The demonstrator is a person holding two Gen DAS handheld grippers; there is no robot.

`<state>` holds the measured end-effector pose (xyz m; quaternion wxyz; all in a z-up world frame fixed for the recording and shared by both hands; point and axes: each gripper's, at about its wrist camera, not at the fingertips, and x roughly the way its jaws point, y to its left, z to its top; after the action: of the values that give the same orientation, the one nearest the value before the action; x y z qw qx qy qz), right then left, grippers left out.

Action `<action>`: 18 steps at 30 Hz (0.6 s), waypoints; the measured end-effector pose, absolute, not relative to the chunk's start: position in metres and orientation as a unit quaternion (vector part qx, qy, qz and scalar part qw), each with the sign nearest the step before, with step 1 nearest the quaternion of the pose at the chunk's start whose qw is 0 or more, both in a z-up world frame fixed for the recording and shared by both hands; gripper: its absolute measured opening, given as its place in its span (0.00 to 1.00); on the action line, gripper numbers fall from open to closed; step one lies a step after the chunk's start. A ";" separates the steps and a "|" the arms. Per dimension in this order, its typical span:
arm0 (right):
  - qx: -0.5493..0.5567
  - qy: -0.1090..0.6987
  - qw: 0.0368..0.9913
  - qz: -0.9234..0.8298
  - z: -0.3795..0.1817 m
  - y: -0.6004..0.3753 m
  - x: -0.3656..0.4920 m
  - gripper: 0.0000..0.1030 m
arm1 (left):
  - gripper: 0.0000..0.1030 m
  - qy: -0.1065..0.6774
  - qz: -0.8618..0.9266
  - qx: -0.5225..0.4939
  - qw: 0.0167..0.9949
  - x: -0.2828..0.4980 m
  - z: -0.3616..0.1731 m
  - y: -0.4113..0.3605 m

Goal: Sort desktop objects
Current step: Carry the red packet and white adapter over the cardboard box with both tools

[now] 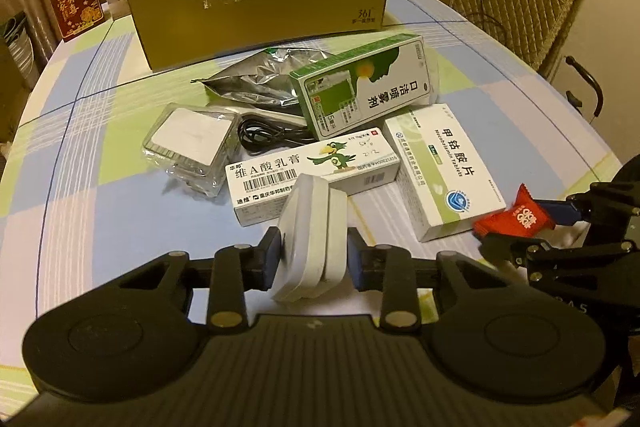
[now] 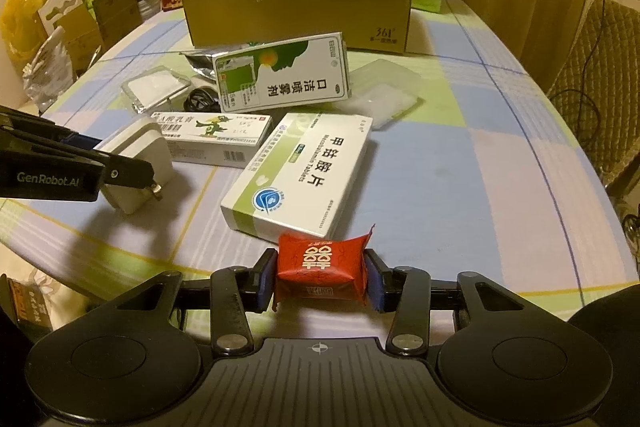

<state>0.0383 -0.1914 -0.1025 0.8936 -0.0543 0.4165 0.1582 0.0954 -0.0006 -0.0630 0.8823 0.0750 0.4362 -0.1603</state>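
Left tool [image 1: 314,253] clamped on white charger [image 1: 312,239], held level just above table [image 1: 120,211] — right tool [image 2: 322,277] pinching red candy [image 2: 322,265], near tablet box [image 2: 304,171]; cardboard box [image 1: 260,3] beyond

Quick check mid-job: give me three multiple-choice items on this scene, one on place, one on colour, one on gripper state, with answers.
1. What lies under the green spray box?
A. foil pouch
B. red candy
C. charger

2. The candy wrapper is:
A. blue
B. red
C. silver

3. The left gripper is:
A. open
B. shut on nothing
C. shut on the charger

Answers: 1 A, the foil pouch pokes out beneath it. 2 B, red wrapper between the right gripper jaws. 3 C, the jaws press the charger's sides.
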 end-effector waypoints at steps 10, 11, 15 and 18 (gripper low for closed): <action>-0.051 0.400 0.902 0.154 -0.086 -0.197 0.033 0.41 | 0.28 0.430 -0.156 0.070 0.886 0.087 -0.052 -0.002; -0.051 0.398 0.903 0.153 -0.083 -0.198 0.032 0.41 | 0.28 0.429 -0.155 0.069 0.887 0.086 -0.050 -0.003; -0.047 0.388 0.908 0.151 -0.075 -0.201 0.032 0.41 | 0.28 0.424 -0.153 0.065 0.890 0.086 -0.042 -0.003; -0.044 0.379 0.912 0.149 -0.067 -0.203 0.033 0.41 | 0.28 0.421 -0.151 0.062 0.892 0.087 -0.035 -0.003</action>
<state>0.0325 -0.2026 -0.0673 0.9121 -0.0438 0.3792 0.1493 0.0874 -0.0028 -0.0348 0.8923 0.0624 0.4206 -0.1514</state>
